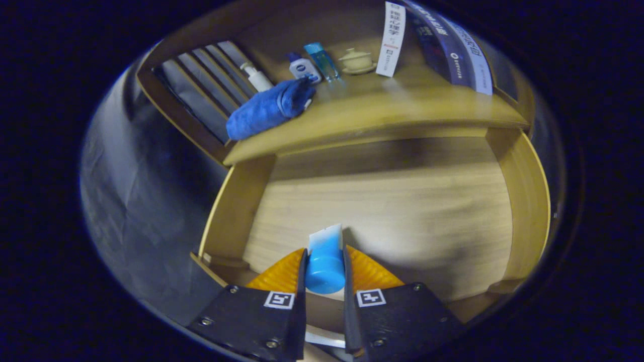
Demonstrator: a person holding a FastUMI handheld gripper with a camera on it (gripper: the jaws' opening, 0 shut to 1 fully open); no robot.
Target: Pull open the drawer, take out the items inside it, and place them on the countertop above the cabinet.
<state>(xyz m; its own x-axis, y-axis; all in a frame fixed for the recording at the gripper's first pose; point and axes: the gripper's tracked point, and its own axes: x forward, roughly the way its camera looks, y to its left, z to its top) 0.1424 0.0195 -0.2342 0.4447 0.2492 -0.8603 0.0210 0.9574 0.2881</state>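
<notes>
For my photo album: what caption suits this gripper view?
Gripper shut on a blue tube above the open drawer, countertop beyond.

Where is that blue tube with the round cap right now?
The blue tube is clamped between the gripper's two fingers, above the open drawer's wooden floor, below the countertop.

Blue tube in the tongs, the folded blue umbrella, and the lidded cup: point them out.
blue tube (pixel 325 269): gripper view, its round cap, between the tongs' fingers.
folded blue umbrella (pixel 261 111): gripper view, mid-body, on the countertop.
lidded cup (pixel 356 60): gripper view, its lid.
</notes>
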